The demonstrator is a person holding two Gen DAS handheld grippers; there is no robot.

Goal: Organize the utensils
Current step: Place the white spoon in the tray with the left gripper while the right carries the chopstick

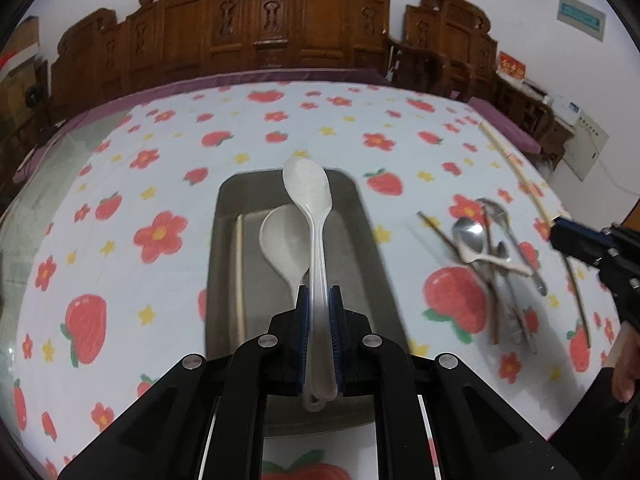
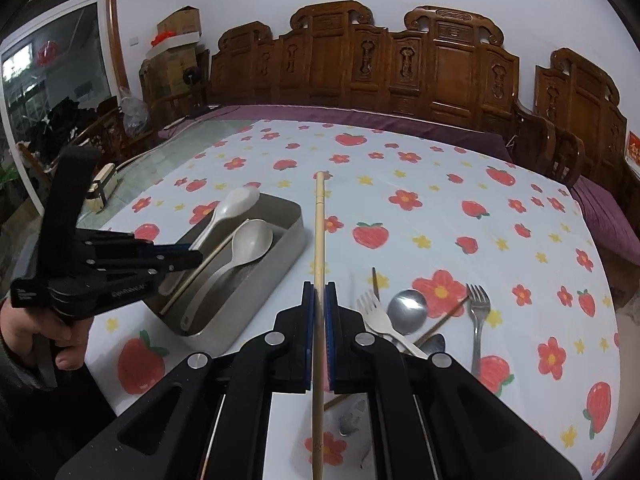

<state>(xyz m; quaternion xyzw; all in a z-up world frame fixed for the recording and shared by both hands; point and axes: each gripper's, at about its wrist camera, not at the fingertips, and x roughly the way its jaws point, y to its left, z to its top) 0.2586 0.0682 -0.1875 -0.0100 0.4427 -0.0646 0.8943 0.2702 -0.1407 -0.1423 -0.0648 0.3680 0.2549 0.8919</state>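
My left gripper (image 1: 319, 294) is shut on the handle of a cream speckled spoon (image 1: 309, 188), which hangs over the grey tray (image 1: 352, 216). In the tray lie a second cream spoon (image 1: 280, 240) and a pale chopstick (image 1: 240, 276). My right gripper (image 2: 319, 290) is shut on a bamboo chopstick (image 2: 319, 216) that points away over the cloth. The right wrist view shows the left gripper (image 2: 196, 258), the held spoon (image 2: 236, 204) and the tray (image 2: 264, 280) at left. Loose utensils lie right of the tray: a metal spoon (image 2: 408, 310), a white fork (image 2: 380, 320), a metal fork (image 2: 478, 312).
The table wears a white cloth with strawberries and flowers (image 1: 160, 236). A pile of metal spoons and dark chopsticks (image 1: 492, 256) lies right of the tray. Carved wooden chairs (image 2: 440, 64) line the far edge. A person's hand (image 2: 44, 332) holds the left gripper.
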